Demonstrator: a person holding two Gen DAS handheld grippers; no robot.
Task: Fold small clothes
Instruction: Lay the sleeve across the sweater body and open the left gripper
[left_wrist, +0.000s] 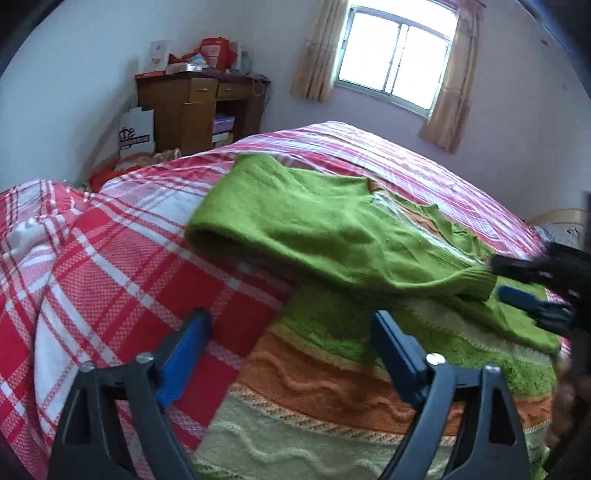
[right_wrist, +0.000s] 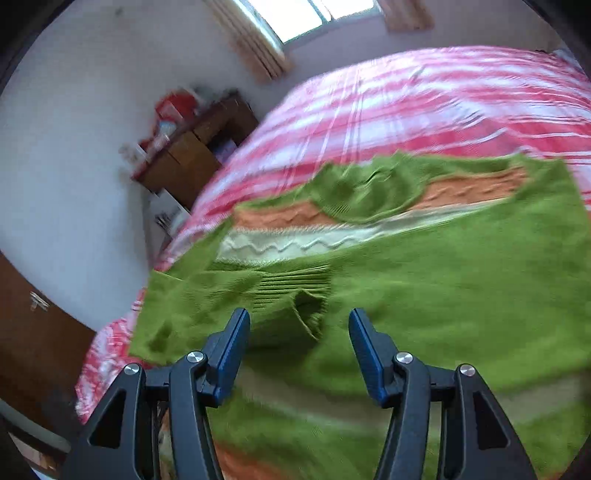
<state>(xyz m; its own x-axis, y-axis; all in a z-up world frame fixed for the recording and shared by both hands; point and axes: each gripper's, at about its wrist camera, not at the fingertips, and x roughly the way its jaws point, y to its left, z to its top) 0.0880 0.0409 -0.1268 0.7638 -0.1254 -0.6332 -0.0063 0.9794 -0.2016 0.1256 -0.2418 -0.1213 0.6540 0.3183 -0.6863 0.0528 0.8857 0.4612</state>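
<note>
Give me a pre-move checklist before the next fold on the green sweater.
1. Left gripper jaws open and empty: ok.
2. Right gripper jaws apart, nothing pinched: ok.
3. Sleeve folded across the sweater body: ok.
4. Ribbed cuff lies ahead of the right gripper, not held: ok.
5. Sweater lies fully on the plaid bedspread: cannot tell, its near edge is out of view.
6. Fabric flat, no bunching: not ok, the sleeve shows wrinkles.

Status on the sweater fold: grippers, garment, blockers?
Left gripper open, empty. Right gripper open over the sleeve cuff, not gripping. Green sweater flat on plaid bedspread, one sleeve folded across. No blockers.
</note>
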